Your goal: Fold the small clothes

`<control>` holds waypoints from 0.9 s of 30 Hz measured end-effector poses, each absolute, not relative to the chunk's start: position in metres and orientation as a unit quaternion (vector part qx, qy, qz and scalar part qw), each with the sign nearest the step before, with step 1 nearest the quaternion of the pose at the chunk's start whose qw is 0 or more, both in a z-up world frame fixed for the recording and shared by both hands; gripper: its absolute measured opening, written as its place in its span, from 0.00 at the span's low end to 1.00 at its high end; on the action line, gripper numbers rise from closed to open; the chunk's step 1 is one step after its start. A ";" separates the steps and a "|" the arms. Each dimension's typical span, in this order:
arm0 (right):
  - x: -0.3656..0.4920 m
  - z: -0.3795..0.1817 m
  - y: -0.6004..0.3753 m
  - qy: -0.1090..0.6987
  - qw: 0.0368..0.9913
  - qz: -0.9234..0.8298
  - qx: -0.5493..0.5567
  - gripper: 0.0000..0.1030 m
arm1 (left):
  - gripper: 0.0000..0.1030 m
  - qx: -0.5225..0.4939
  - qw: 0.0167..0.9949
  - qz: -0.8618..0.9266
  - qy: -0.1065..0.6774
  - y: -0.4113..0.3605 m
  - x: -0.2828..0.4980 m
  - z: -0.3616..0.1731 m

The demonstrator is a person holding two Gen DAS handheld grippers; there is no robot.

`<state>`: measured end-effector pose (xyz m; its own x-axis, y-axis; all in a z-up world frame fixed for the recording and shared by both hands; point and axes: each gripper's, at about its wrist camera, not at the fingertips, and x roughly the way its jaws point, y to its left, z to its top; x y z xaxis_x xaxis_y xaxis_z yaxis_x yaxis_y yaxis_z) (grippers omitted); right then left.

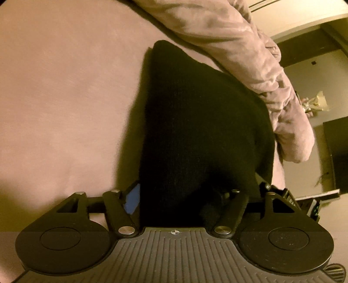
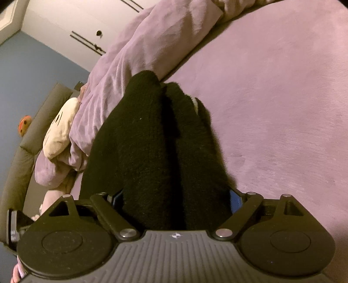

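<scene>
Both tongs (image 1: 196,191) (image 2: 176,196) wide; black knit garment (image 1: 195,130) hides fingertips, grip unclear.

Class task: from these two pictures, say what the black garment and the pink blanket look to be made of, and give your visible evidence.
Black garment: probably knitted wool or acrylic, matte; fuzzy fibres and fine ribbing show. Pink blanket: likely plush fleece or velour; soft sheen along its rumpled folds.

A home bedroom: a bed (image 2: 282,98) with a plush mauve cover, a rumpled duvet (image 2: 141,43), a cream soft toy (image 2: 61,128) and a white wardrobe door (image 2: 65,19) behind.
</scene>
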<state>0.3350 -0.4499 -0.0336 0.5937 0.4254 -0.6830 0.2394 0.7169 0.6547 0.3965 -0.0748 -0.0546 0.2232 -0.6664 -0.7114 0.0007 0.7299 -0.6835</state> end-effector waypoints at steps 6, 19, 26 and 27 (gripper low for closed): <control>0.334 -0.035 -0.444 0.441 0.817 0.062 0.365 0.81 | 0.72 -0.268 0.739 -0.226 0.575 -0.090 0.401 -0.055; 0.326 -0.020 -0.422 0.445 0.810 0.095 0.371 0.65 | 0.55 -0.172 0.797 -0.236 0.528 -0.090 0.384 -0.015; 0.322 -0.014 -0.371 0.442 0.803 0.136 0.375 0.65 | 0.50 -0.124 0.827 -0.208 0.508 -0.055 0.377 0.004; 0.322 -0.014 -0.363 0.440 0.801 0.147 0.378 0.65 | 0.48 -0.112 0.832 -0.203 0.504 -0.049 0.374 0.007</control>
<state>0.3221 -0.3627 -0.0137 0.5698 0.5683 -0.5936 0.0967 0.6709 0.7352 0.3745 -0.0487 0.0067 0.4088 -0.4514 -0.7931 0.2246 0.8921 -0.3920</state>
